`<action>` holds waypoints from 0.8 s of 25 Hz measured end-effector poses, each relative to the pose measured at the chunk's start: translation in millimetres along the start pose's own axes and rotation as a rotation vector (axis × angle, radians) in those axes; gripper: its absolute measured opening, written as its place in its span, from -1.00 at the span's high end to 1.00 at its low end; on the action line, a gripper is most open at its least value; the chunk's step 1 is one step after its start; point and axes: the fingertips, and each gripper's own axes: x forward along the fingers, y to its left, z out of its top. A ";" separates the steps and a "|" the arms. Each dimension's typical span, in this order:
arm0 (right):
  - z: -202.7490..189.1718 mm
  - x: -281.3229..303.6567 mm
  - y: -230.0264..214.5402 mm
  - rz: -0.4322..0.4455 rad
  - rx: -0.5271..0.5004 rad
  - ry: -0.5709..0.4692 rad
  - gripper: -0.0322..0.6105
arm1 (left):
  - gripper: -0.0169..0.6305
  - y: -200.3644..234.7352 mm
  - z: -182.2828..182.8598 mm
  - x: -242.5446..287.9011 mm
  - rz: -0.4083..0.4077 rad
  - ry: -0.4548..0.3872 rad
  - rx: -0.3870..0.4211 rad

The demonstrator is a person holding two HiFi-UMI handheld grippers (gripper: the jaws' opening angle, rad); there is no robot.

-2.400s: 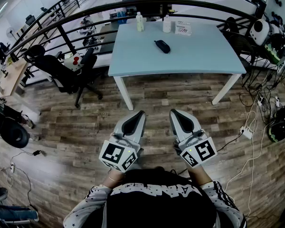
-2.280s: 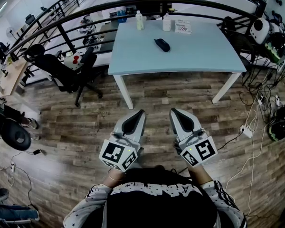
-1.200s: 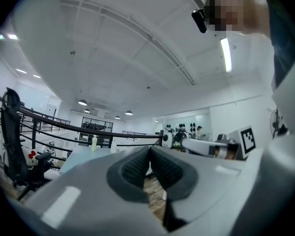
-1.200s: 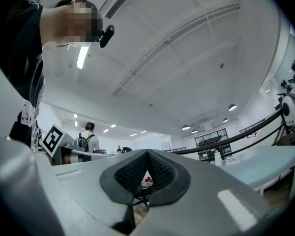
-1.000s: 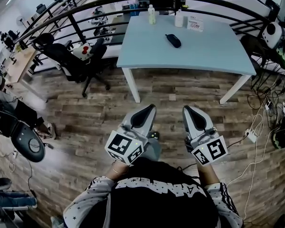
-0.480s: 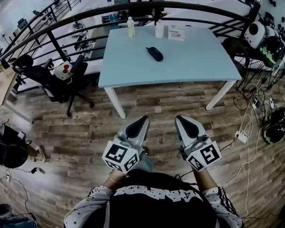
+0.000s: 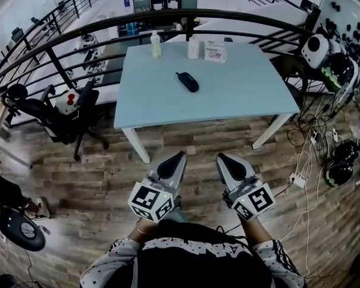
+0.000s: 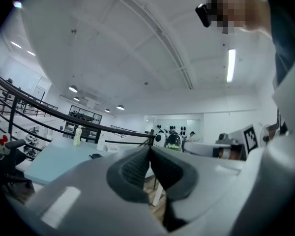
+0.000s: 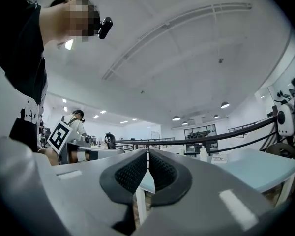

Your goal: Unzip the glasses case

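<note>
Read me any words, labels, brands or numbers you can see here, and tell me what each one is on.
Nothing can be read clearly.
White lettering across the person's black shirt: blurred, unreadable.
Red print on the white box: too small.
Any labels on the left bottle and right bottle: too small.
Left cube and right cube: black-and-white square patterns, no words.

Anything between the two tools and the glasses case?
Head view: only wood-plank floor, then bare top of the pale blue rectangular table, before the black oval glasses case.
</note>
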 end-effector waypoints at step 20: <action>3.2 135.7 -51.2 -0.003 -0.030 0.035 0.89 | 0.95 133.4 27.8 58.4 0.033 -0.038 -0.027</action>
